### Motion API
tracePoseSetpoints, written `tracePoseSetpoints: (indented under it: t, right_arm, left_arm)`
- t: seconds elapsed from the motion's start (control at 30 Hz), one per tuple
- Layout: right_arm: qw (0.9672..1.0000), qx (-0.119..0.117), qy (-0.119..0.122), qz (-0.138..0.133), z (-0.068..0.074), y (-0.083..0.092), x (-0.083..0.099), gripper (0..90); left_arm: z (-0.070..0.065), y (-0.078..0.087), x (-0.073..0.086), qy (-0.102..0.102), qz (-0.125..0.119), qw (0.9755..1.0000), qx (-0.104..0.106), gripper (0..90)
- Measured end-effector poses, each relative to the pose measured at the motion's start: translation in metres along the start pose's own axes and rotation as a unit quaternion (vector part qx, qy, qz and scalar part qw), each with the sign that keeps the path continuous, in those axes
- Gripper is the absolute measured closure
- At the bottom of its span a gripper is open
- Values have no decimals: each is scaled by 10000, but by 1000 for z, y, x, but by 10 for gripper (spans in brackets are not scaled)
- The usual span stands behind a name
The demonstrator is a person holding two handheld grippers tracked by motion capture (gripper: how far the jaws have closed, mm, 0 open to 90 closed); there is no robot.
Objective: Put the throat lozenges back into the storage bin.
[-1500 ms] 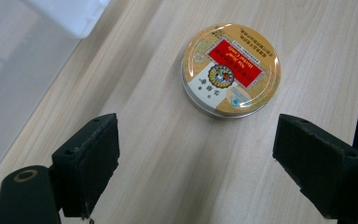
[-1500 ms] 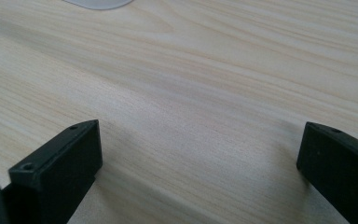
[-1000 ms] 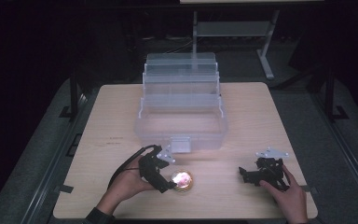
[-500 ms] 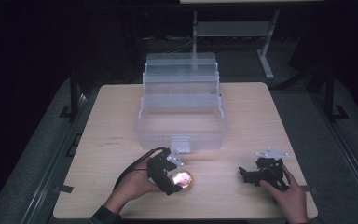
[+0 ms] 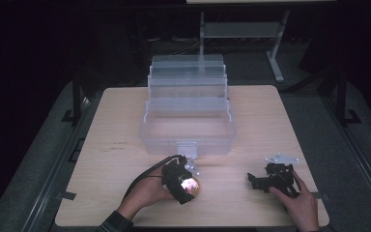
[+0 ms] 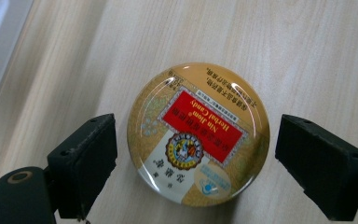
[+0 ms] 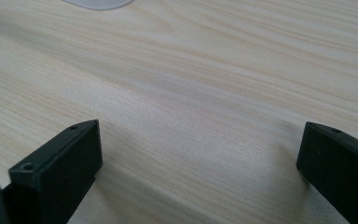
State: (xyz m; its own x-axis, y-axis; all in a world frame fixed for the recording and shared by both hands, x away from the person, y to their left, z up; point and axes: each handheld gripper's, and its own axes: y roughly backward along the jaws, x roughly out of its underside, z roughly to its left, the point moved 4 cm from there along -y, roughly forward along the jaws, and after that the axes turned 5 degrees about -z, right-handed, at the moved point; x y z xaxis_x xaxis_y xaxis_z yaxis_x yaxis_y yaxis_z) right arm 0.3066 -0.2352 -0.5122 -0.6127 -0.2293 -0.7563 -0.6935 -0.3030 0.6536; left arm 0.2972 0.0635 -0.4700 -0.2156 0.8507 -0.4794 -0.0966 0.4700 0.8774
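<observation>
Since the earlier frames, the left claw (image 5: 186, 186) has been brought forward and to the right along the near part of the worktop (image 5: 270, 125), so that it is now held directly over the round candy tin (image 5: 192, 184), while the right claw (image 5: 258, 181) is seen in the same spot as before. In the left gripper view, the left claw's jaws are spread wide on either side of the tin (image 6: 198, 134); a narrow gap is left at each side, and nothing is gripped. The tin is seen lying flat on the worktop with its lid up, gold-rimmed, with a red label lettered "Nin Jiom Herbal Candy" that reads upside down from this side. In the high view, the tin is placed near the front edge of the worktop, just in front of the latch of the clear plastic box (image 5: 188, 130), and it is partly covered by the left claw and the person's left hand (image 5: 147, 193). The clear box is set at the middle of the worktop, opened, with its tiered trays stepped back towards the far edge. The right claw is held low over bare wood at the near right, well apart from the tin, by the right hand (image 5: 299, 203); in the right gripper view its jaws are parted wide and nothing lies between them.
</observation>
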Motion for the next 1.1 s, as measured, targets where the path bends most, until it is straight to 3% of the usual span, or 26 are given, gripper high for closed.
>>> tracePoseSetpoints:
  t: [0.43, 1.1]
  right_arm:
    - [10000, 0, 0, 0, 0, 0, 0, 0]
    - [10000, 2, 3, 1, 0, 0, 0, 0]
  left_arm:
    - [-2, -15, -6, -131, 241, 9996, -11, 120]
    - [-1, -16, -3, -114, 342, 9993, -28, 189]
